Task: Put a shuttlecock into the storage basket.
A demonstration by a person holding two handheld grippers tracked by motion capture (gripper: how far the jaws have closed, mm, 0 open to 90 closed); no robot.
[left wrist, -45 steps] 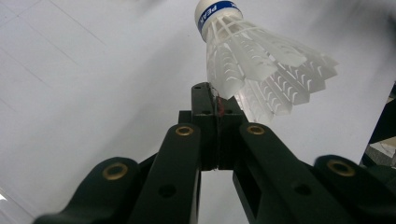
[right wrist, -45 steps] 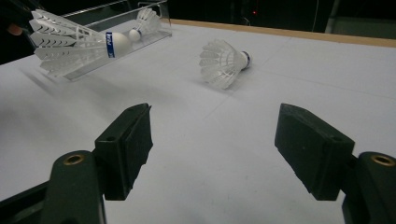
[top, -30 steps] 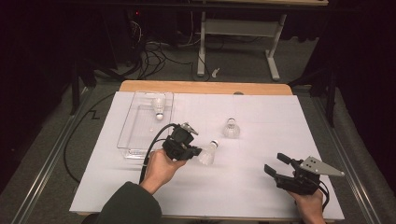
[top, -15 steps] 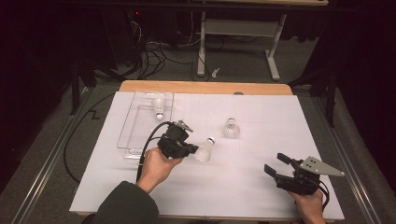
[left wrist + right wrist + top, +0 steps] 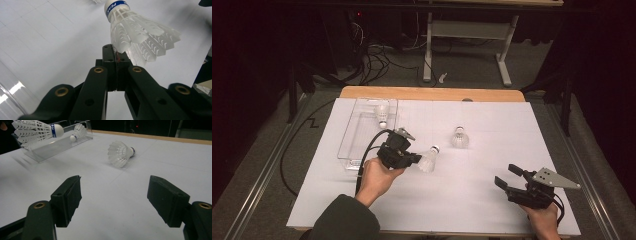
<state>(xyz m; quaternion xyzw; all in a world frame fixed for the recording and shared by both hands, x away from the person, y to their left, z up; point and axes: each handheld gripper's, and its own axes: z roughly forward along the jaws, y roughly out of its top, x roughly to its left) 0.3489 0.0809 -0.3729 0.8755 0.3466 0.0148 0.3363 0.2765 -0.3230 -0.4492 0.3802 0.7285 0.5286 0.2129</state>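
**Left gripper pinches a shuttlecock beside the clear tray**

The clear plastic tray [image 5: 346, 145] serves as landmark, lying on the white table cover [image 5: 472, 200] at the far left. Inside it, at its far end, lies one white shuttlecock [image 5: 382, 114].

Just right of the tray's near end, the left gripper [image 5: 414, 160] has its jaws pressed together on the feather skirt edge of a second shuttlecock [image 5: 135, 30], held clear of the cover with its blue-banded cork pointing away from the hand [image 5: 379, 175].

Farther right of the tray, well apart from it, a third shuttlecock [image 5: 458, 137] lies on the cover.

Farthest right of the tray, near the table's front edge, the right gripper [image 5: 115, 200] rests low over the cover, its jaws spread wide with nothing between them.
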